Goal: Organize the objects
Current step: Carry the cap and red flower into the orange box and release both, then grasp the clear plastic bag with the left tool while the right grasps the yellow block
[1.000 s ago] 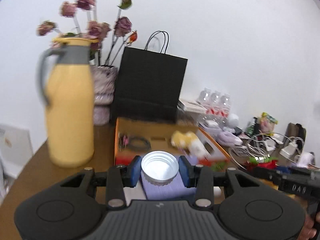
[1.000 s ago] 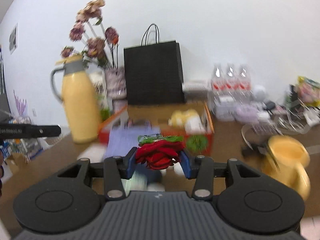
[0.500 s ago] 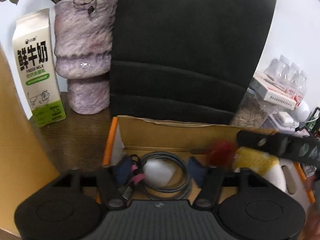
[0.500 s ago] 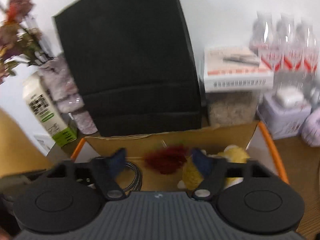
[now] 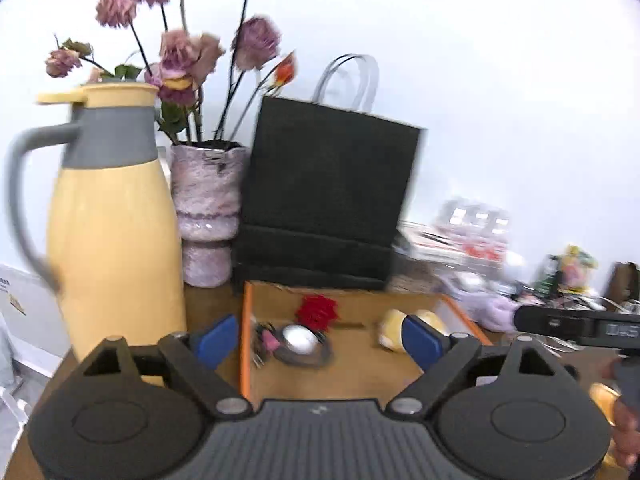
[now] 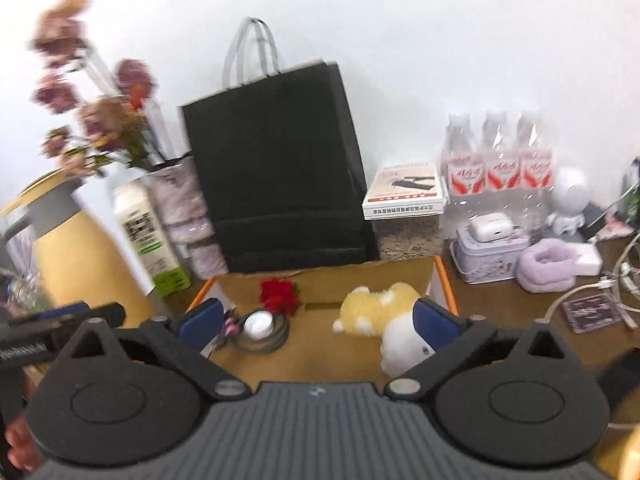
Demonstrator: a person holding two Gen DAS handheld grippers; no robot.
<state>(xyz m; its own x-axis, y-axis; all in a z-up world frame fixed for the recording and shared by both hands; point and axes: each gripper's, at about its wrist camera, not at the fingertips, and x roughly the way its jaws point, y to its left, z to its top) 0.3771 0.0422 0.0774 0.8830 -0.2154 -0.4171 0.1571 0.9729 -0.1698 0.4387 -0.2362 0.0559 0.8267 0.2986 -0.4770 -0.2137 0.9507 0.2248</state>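
**Both grippers spread and empty above the cardboard box**

While both pairs of tongs stand wide apart with nothing between them, the sorted items lie in the orange-edged cardboard box (image 5: 246, 344) (image 6: 440, 276) ahead of the fingertips. The left gripper (image 5: 318, 340) frames the box's left half: a white cap (image 5: 299, 338) rests inside a coiled cable (image 5: 320, 354), just beyond and between its blue pads (image 5: 214, 338), and a red flower-like bundle (image 5: 317, 311) lies behind the cap, nearer the back wall. A yellow plush toy (image 5: 394, 328) shows partly behind the right pad. In the right wrist view, the right gripper (image 6: 318, 322) hovers over the same box; the cap (image 6: 258, 325) and cable (image 6: 280, 336) lie near its left pad, the red bundle (image 6: 279, 296) behind them, and the yellow-and-white plush toy (image 6: 384, 316) touches or passes behind its right pad (image 6: 434, 326). A black paper bag (image 5: 328, 196) (image 6: 276, 168) stands upright behind the box. A yellow thermos jug (image 5: 112, 216) and a vase of dried roses (image 5: 208, 208) stand left of the box; a milk carton (image 6: 148, 240) appears beside the vase. Bottled water (image 6: 500, 160) and a lilac tin (image 6: 490, 252) stand to the right.
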